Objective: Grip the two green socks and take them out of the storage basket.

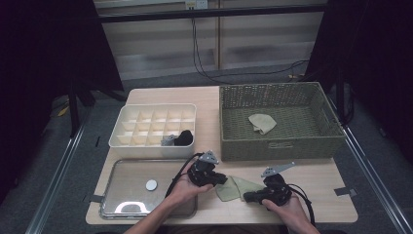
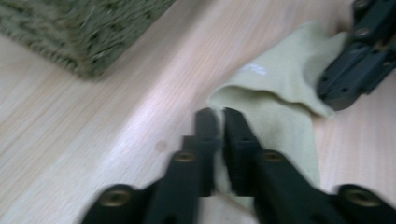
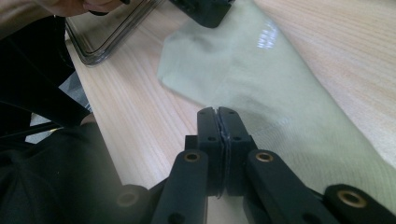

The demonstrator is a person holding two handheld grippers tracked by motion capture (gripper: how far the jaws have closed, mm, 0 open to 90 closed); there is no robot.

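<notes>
A pale green cloth (image 1: 236,187) lies partly folded on the wooden table near its front edge, between my two grippers. My left gripper (image 1: 221,179) comes at it from the left; in the left gripper view its jaws (image 2: 219,116) are shut on the cloth's (image 2: 280,116) near edge, and fabric shows in the thin gap. My right gripper (image 1: 248,197) is at the cloth's right side. In the right gripper view it (image 3: 217,114) is shut on a thin edge of the cloth (image 3: 243,65). The right gripper (image 2: 334,93) rests on the cloth's far fold.
A woven basket (image 1: 282,146) stands at the back right with another pale cloth (image 1: 262,123) inside. A white divided box (image 1: 122,122) at the back left holds a black item (image 1: 185,138). A clear tray (image 1: 126,195) with a white disc (image 1: 151,185) lies front left.
</notes>
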